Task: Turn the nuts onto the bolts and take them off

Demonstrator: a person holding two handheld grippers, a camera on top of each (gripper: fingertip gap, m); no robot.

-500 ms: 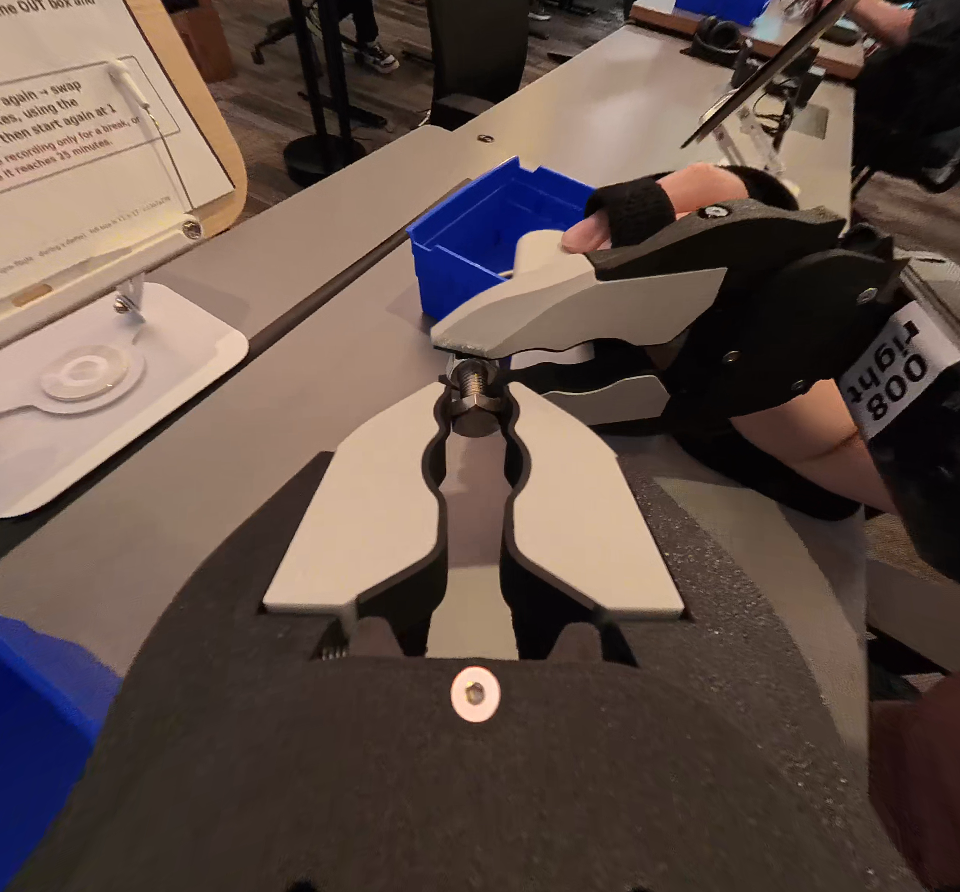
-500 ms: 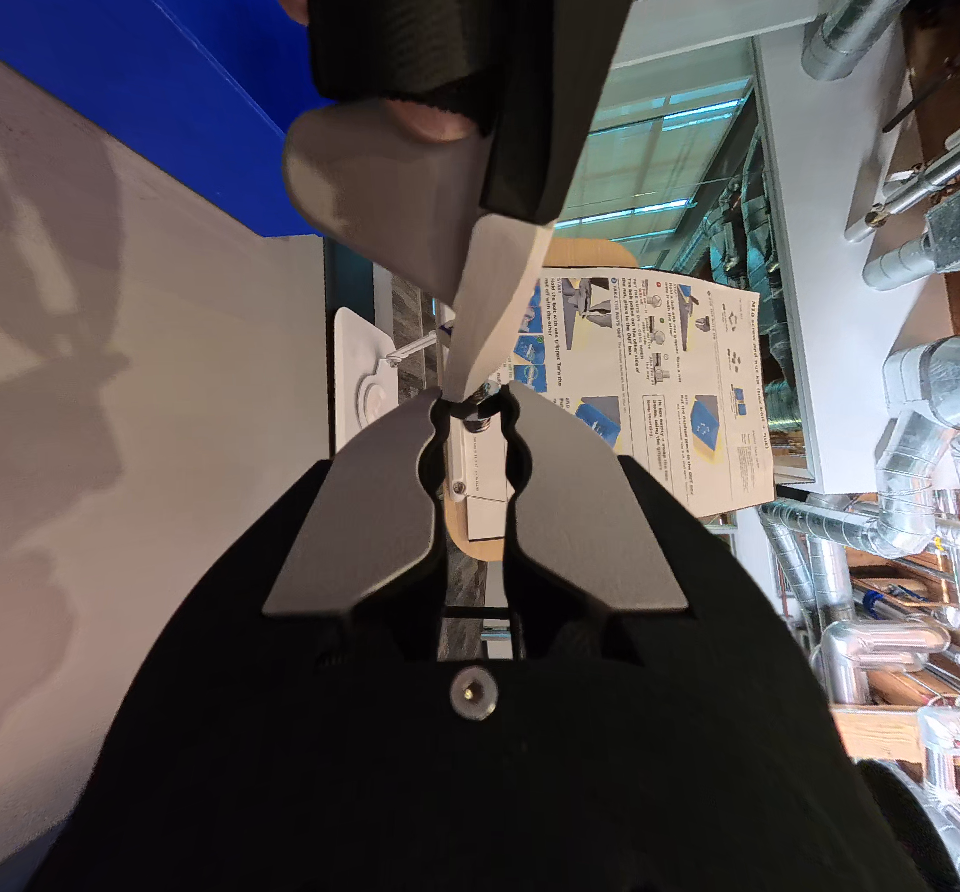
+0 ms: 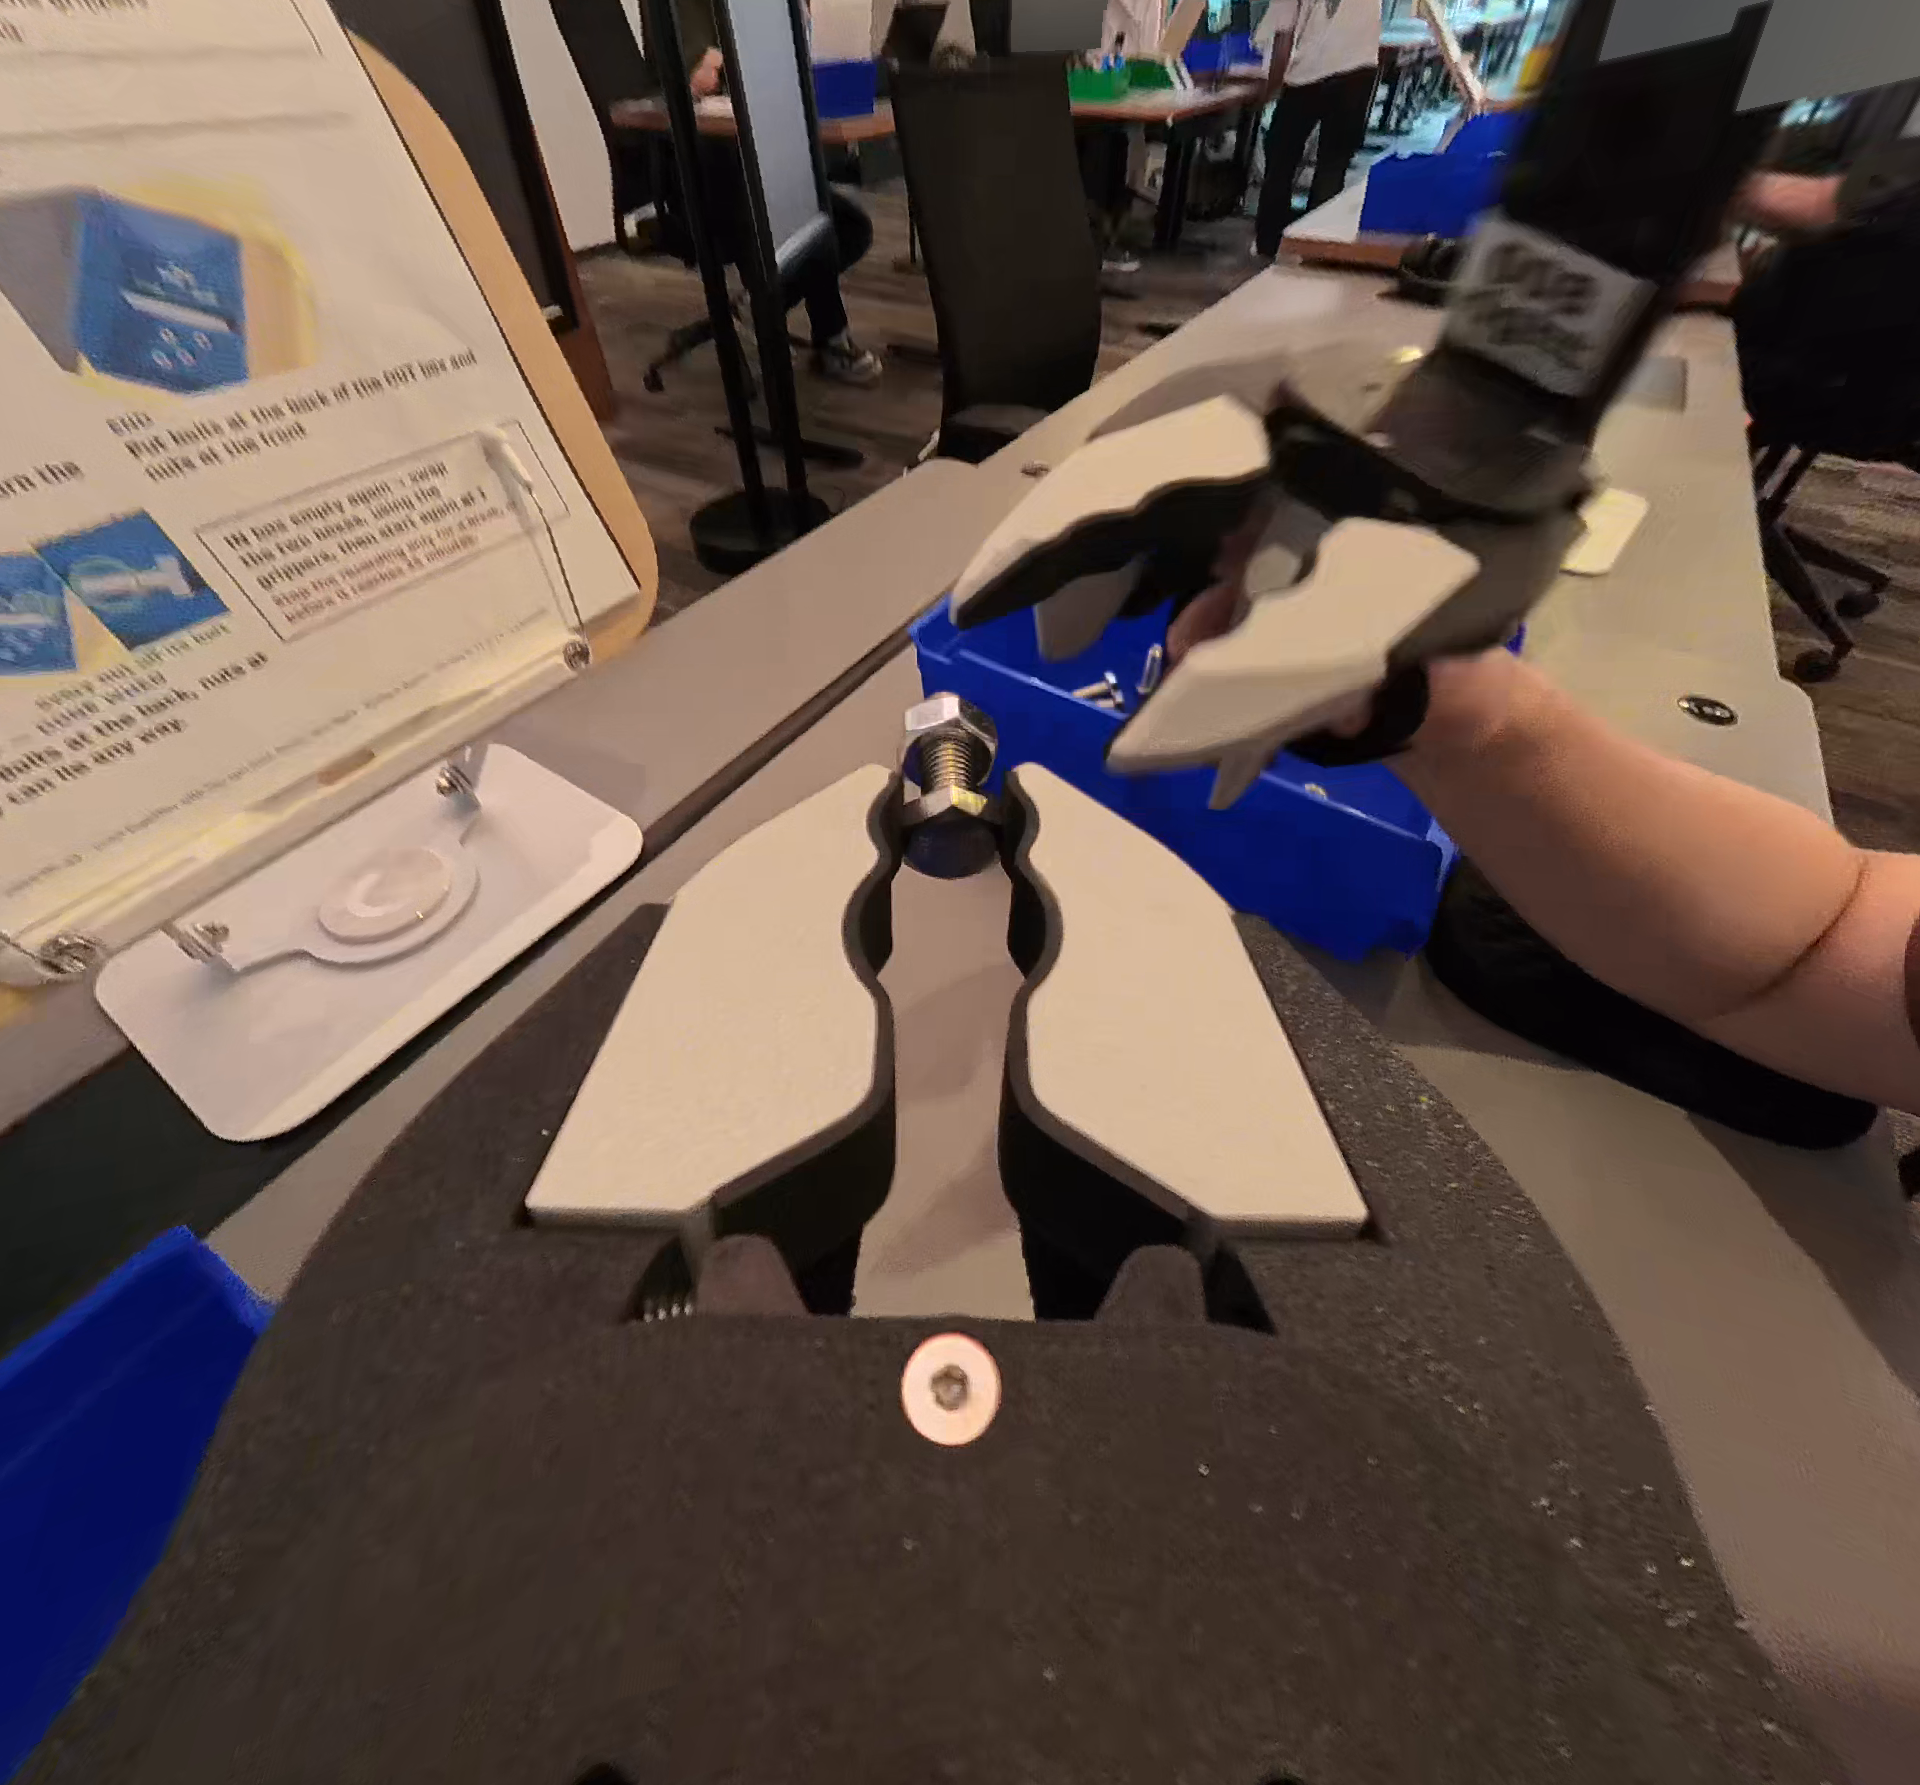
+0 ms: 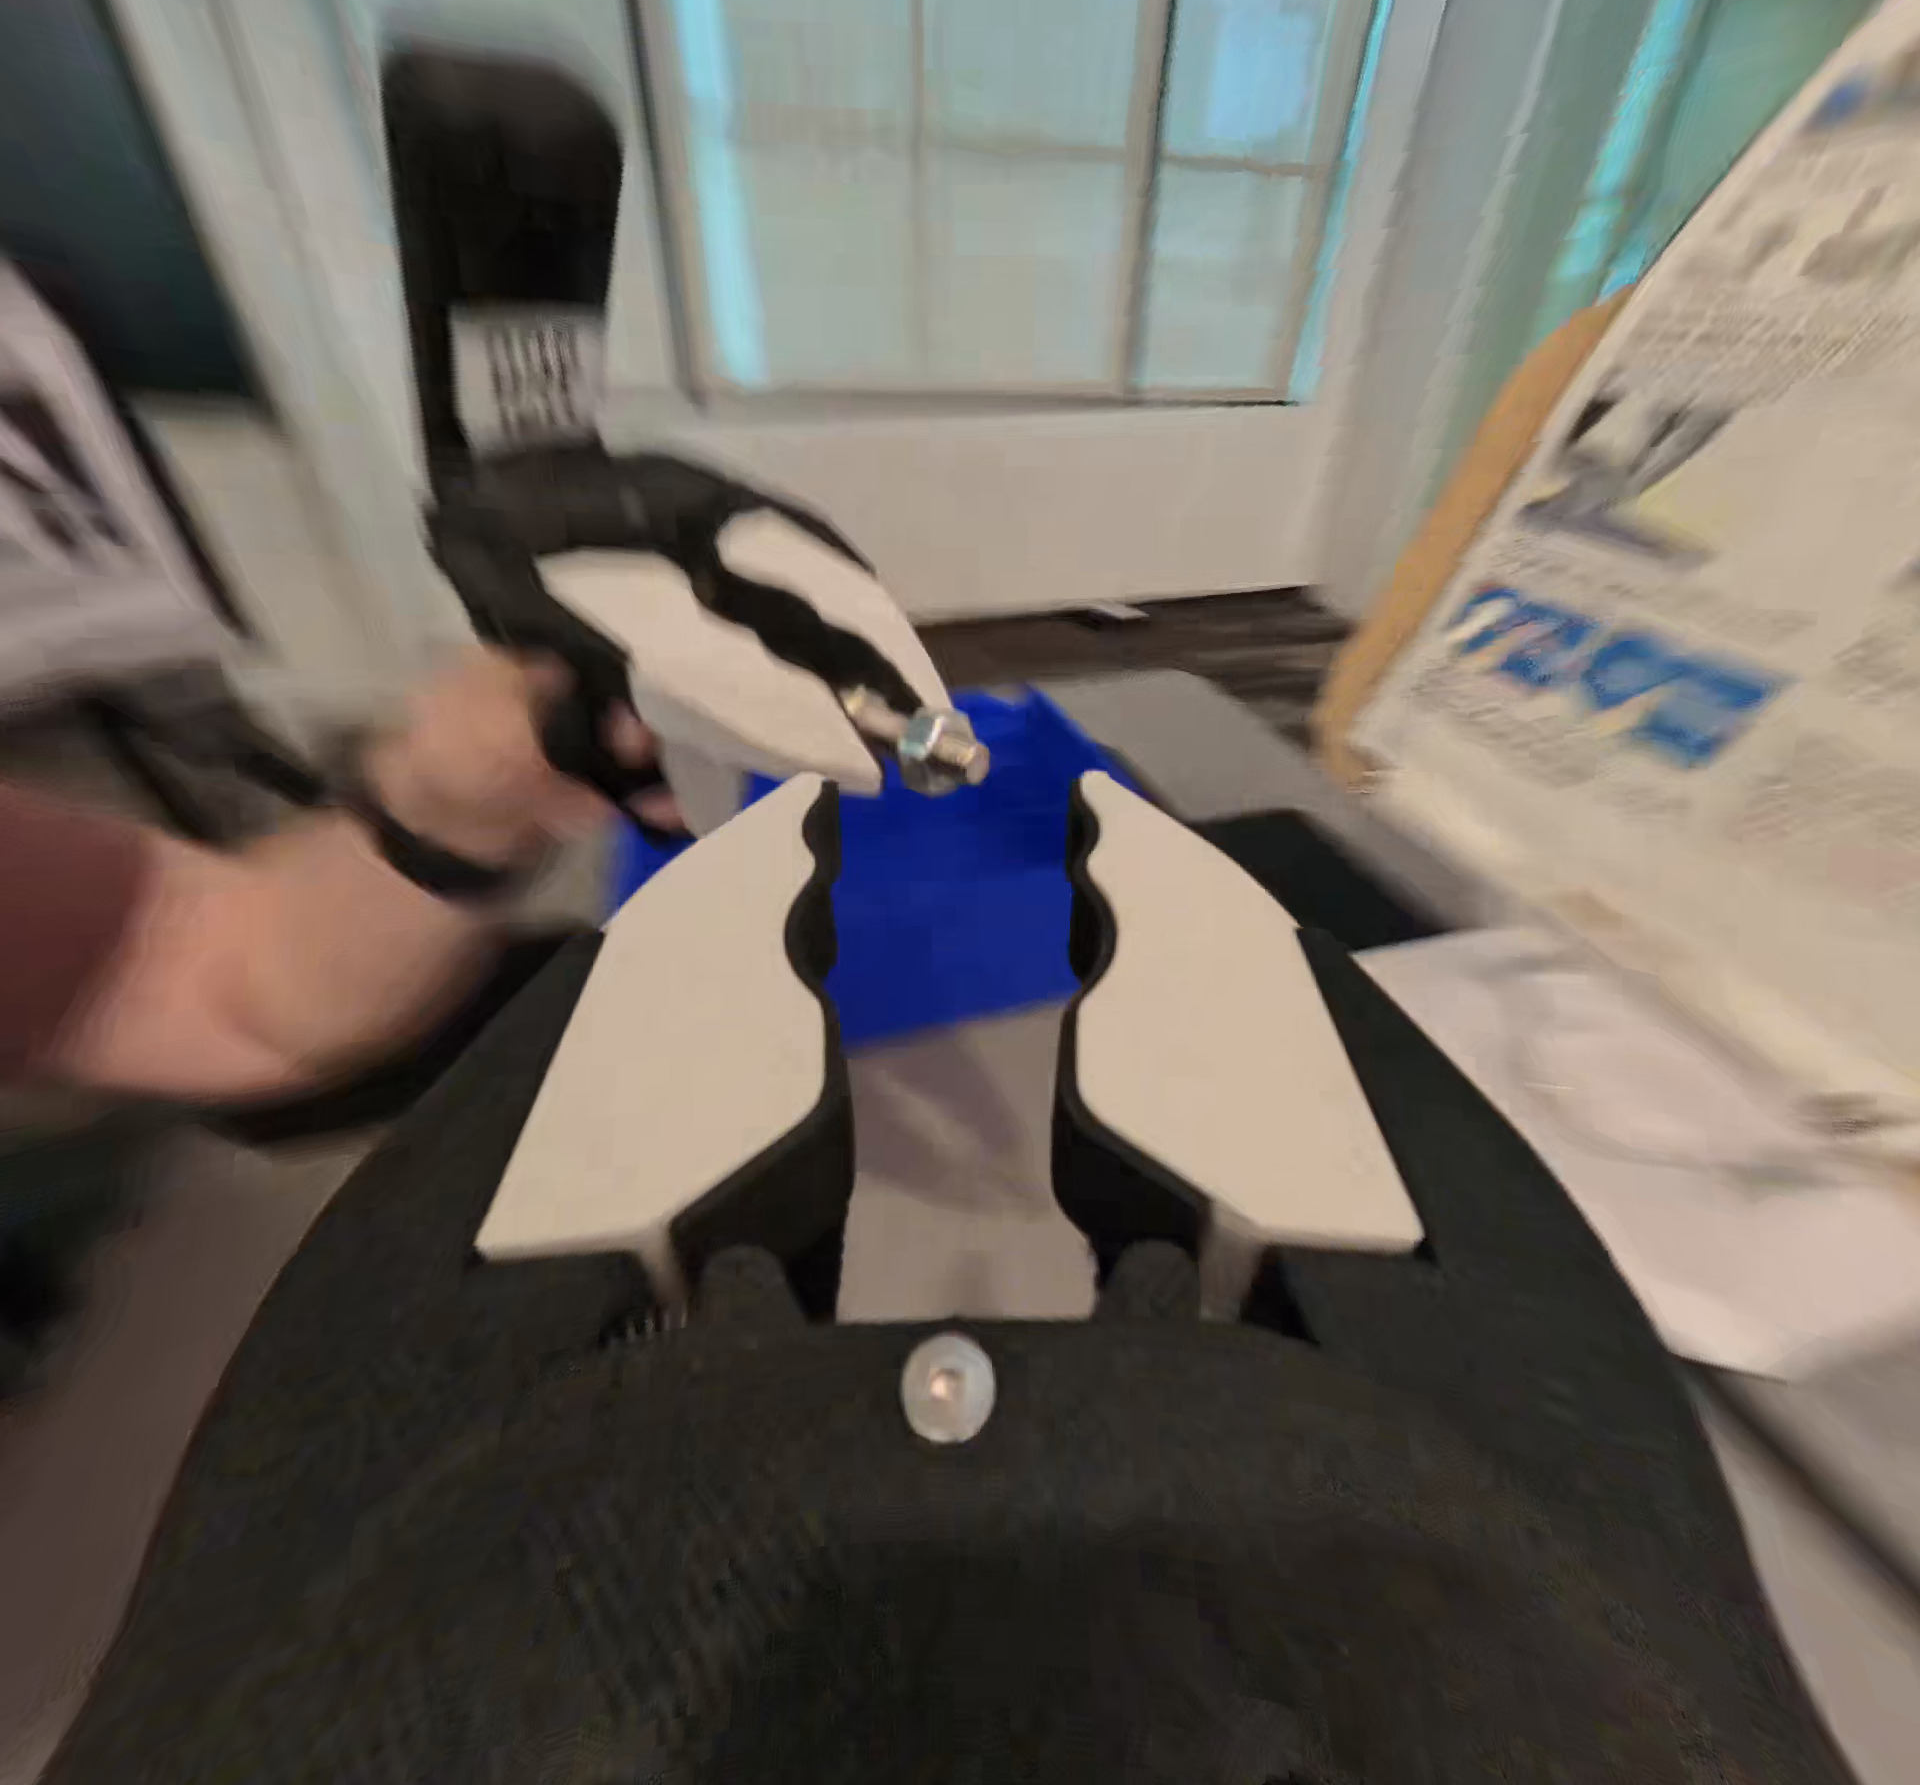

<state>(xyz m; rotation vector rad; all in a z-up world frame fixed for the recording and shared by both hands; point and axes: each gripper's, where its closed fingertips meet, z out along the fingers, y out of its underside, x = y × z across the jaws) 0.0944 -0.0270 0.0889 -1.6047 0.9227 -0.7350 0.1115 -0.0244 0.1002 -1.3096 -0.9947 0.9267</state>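
My left gripper (image 3: 948,805) is shut on the head end of a steel bolt (image 3: 943,767) that stands up between its fingertips. A hex nut (image 3: 948,722) sits near the free end of the thread. My right gripper (image 3: 1044,681) is open and empty, up and to the right of the bolt, apart from it and over the blue bin (image 3: 1299,852). In the blurred right wrist view my right gripper (image 4: 951,790) is open, with the left gripper (image 4: 899,733) just beyond it holding the bolt and its nut (image 4: 932,736).
The blue bin holds several loose metal parts (image 3: 1107,689). An instruction sheet (image 3: 260,385) on a white-based stand (image 3: 364,925) is at the left. A second blue bin (image 3: 83,1423) is at the lower left. The grey table (image 3: 1662,1268) runs on to the right.
My right gripper let go of the nut, opened, turned upright and drew back up and to the right. My left gripper kept hold of the bolt and tilted upward.
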